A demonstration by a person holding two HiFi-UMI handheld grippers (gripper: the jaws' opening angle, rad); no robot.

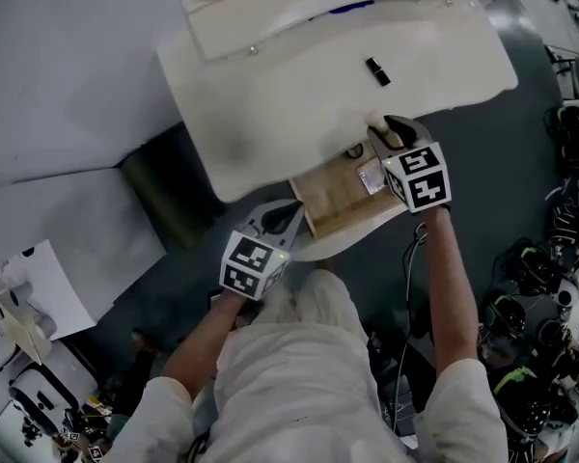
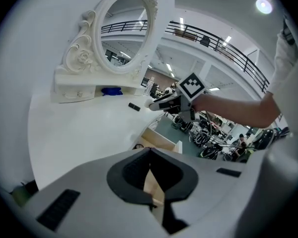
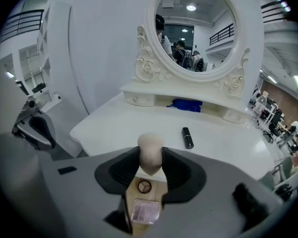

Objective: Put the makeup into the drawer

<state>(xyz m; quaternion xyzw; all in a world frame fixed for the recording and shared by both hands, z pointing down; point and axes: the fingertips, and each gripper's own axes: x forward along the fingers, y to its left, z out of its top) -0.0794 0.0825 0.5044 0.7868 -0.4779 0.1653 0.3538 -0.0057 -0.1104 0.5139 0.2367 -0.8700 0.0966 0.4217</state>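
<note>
My right gripper (image 1: 391, 133) (image 3: 150, 158) is shut on a beige egg-shaped makeup sponge (image 3: 150, 145) (image 1: 378, 123), held just above the table's front edge over the open wooden drawer (image 1: 333, 210) (image 2: 161, 145). In the drawer lie a round compact (image 3: 144, 186) (image 1: 354, 152) and a pink palette (image 3: 145, 210) (image 1: 370, 177). A black lipstick tube (image 1: 377, 70) (image 3: 187, 138) (image 2: 134, 106) lies on the white vanity table (image 1: 270, 95). My left gripper (image 1: 288, 215) (image 2: 150, 182) is shut with nothing seen in it, at the drawer's left front corner.
An oval mirror (image 3: 196, 26) (image 2: 124, 33) in an ornate white frame stands at the table's back, with a blue item (image 3: 187, 104) (image 2: 111, 90) on the shelf below it. Cables and equipment (image 1: 560, 258) crowd the floor at the right.
</note>
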